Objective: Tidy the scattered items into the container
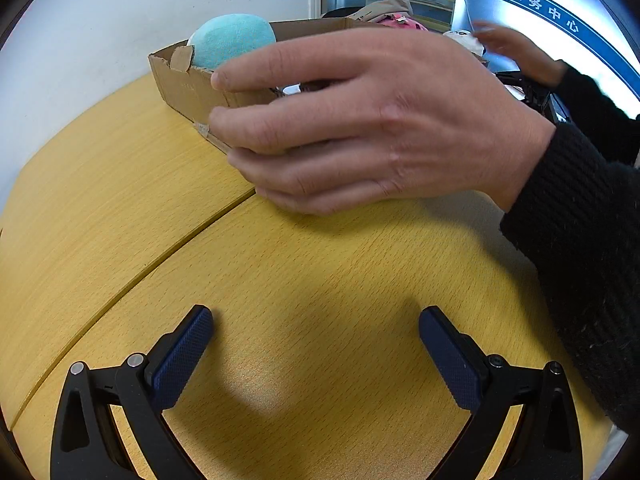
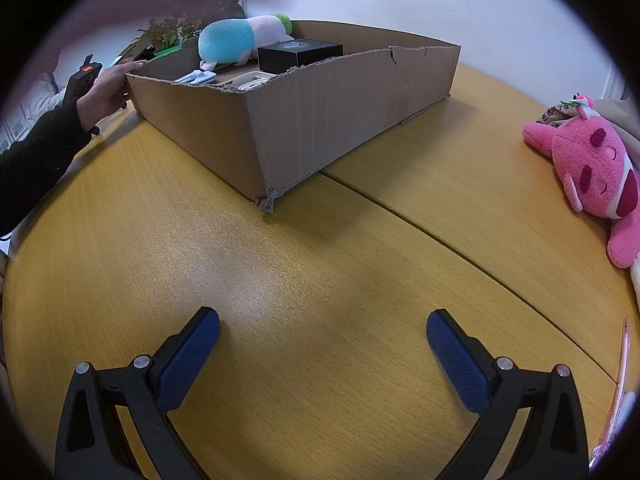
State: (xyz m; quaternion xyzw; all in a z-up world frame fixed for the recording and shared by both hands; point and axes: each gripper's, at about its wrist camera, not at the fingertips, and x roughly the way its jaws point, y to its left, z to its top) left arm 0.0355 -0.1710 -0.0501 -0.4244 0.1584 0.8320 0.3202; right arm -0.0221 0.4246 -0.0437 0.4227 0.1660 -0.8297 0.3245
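Observation:
A shallow cardboard box (image 2: 312, 120) stands on the yellow wooden table (image 2: 280, 280). It holds a blue and white plush (image 2: 236, 40), a black box (image 2: 300, 54) and white items (image 2: 252, 79). A pink plush (image 2: 596, 168) lies on the table at the right. My right gripper (image 2: 323, 330) is open and empty, low over the table, short of the box. My left gripper (image 1: 316, 328) is open and empty over bare table. In the left wrist view the box (image 1: 188, 84) with the blue plush (image 1: 232, 38) is partly hidden by a bare hand (image 1: 360, 120).
A second hand (image 2: 106, 94) in a black sleeve touches the box's far left corner. A pink pen (image 2: 620, 380) lies at the right table edge. Potted plants (image 2: 180, 28) stand behind the box. A seam (image 2: 440, 236) crosses the tabletop.

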